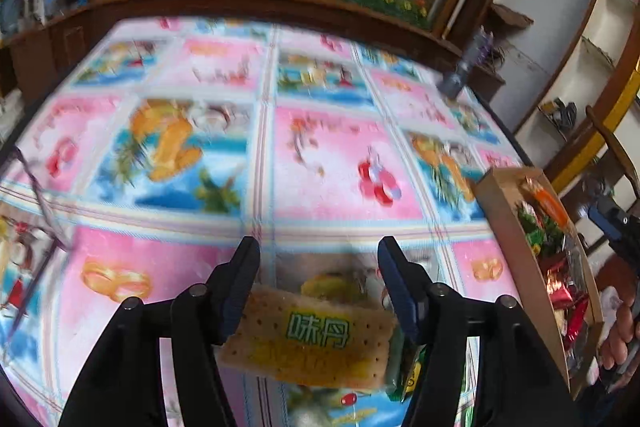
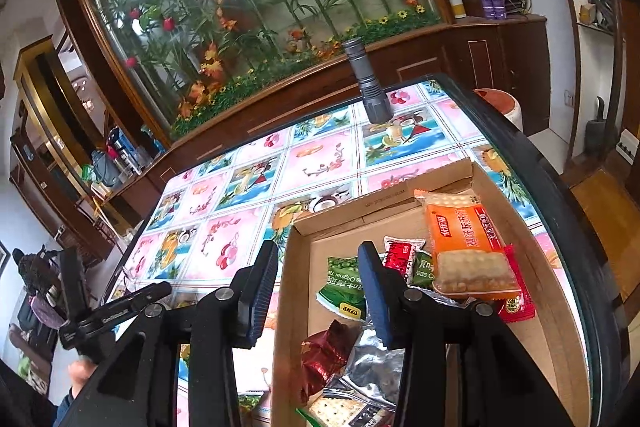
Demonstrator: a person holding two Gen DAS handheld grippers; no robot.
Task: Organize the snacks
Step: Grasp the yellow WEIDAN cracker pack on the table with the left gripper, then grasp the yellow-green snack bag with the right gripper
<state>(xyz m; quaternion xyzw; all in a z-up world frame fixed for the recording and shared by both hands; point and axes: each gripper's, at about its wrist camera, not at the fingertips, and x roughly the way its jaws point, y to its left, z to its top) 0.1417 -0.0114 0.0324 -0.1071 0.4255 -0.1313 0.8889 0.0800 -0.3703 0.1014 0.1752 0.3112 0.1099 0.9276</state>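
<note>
A tan cracker packet (image 1: 312, 339) with green characters lies crosswise between the fingers of my left gripper (image 1: 318, 247), low near their base, over the tablecloth. Its left corner runs under the left finger; the pads do not appear to press on it, so the gripper is open. A green wrapper (image 1: 406, 367) shows by the right finger. My right gripper (image 2: 316, 287) is open astride the left wall of the cardboard box (image 2: 290, 307), with nothing held. The box contains an orange cracker packet (image 2: 468, 247), green pea packets (image 2: 344, 283), and red and silver packets (image 2: 372, 359).
A grey flashlight (image 2: 368, 83) stands upright at the table's far side. The box (image 1: 516, 227) sits by the table's dark right edge (image 2: 560, 227). A hand (image 1: 620, 339) is seen beyond the box. A wooden cabinet with a flower display runs behind the table.
</note>
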